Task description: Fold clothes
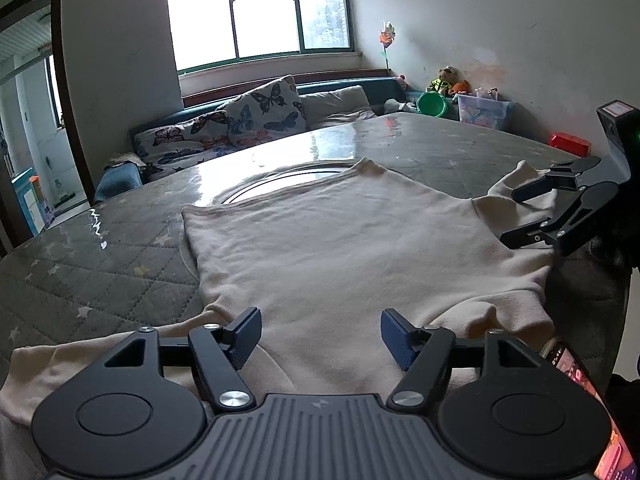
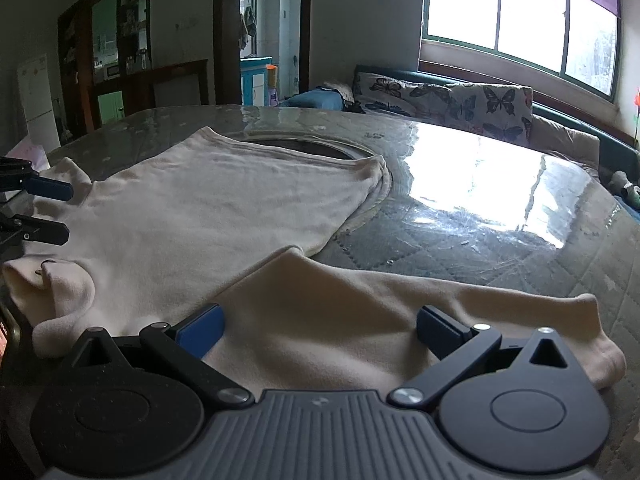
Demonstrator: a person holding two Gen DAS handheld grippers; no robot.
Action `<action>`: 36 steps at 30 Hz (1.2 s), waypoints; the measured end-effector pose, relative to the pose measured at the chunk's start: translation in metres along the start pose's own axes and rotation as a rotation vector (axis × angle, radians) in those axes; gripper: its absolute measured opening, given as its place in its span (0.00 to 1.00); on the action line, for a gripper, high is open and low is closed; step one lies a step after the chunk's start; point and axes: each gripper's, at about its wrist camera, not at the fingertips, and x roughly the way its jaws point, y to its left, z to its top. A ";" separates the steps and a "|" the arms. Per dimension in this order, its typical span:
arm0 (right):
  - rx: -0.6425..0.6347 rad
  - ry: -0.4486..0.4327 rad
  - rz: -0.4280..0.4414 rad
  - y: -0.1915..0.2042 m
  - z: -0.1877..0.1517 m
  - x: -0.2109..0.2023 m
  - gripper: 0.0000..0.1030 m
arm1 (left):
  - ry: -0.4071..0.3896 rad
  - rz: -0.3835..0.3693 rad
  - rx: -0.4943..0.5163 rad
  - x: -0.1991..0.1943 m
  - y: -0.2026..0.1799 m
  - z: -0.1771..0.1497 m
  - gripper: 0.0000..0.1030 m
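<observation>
Lying flat on table [image 1: 100, 264]: cream garment [image 1: 340, 248] (sleeve rumpled)

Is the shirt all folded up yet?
Not yet. The cream shirt lies spread flat on the table. One sleeve sticks out unfolded. The left gripper and right gripper are open, holding nothing. All the folding remains.

Each gripper [image 1: 320, 334] [image 2: 320, 330] is matte black: two round pivot discs, linkage bars with silver screw heads, a ribbed grey central plate, and blue pads [image 1: 394, 338] on the fingers
</observation>
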 end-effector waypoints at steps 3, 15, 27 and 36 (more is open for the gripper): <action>0.004 0.003 0.004 -0.001 0.000 0.000 1.00 | -0.003 0.003 -0.001 -0.001 -0.001 0.000 0.71; 0.011 0.010 0.012 -0.003 0.001 0.002 1.00 | -0.005 0.017 -0.028 -0.003 0.002 -0.001 0.77; 0.006 0.003 0.012 -0.002 0.001 0.000 1.00 | -0.011 0.018 -0.028 -0.003 0.000 0.000 0.80; -0.039 -0.007 -0.012 0.010 0.003 -0.006 1.00 | -0.020 0.015 -0.020 -0.002 -0.002 0.003 0.83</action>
